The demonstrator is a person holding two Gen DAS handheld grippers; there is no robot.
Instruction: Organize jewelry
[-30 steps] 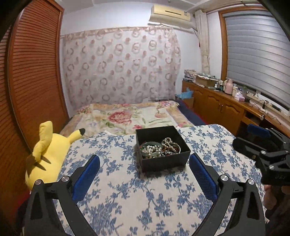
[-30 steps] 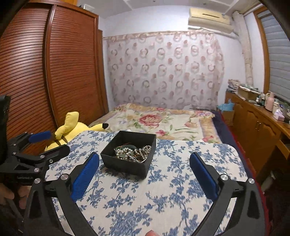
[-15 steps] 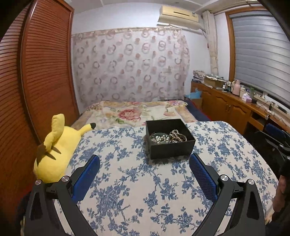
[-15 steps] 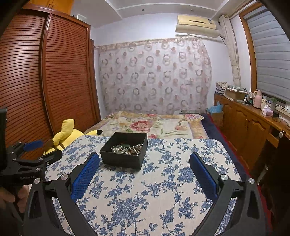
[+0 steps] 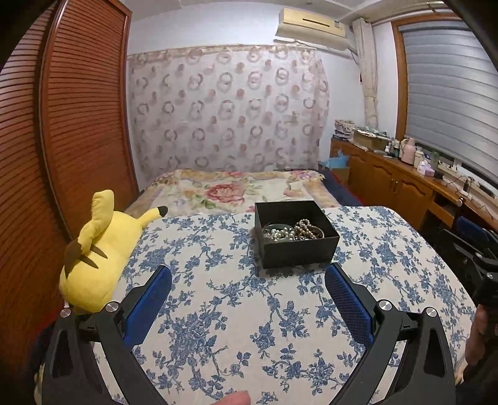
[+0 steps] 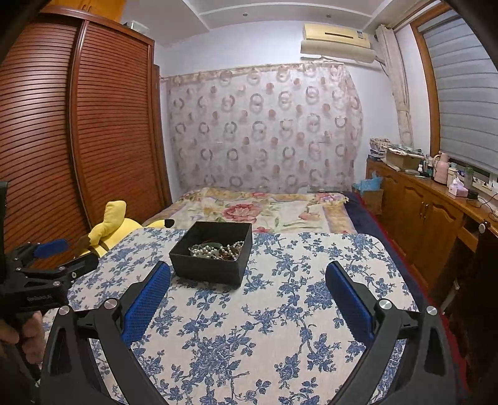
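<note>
There is one black box (image 5: 295, 236) on one table covered with a blue flower cloth (image 5: 249, 311). Inside the box lies one heap of bead jewelry (image 5: 291, 232); the single strands are tangled and I cannot count them. One yellow plush toy (image 5: 99, 249) lies at the left side. Two grippers are seen: the left gripper (image 5: 247, 291) and the right gripper (image 6: 247, 291), each with two blue pads. Far behind is one bed (image 5: 236, 190) and one air conditioner (image 5: 311, 23).
</note>
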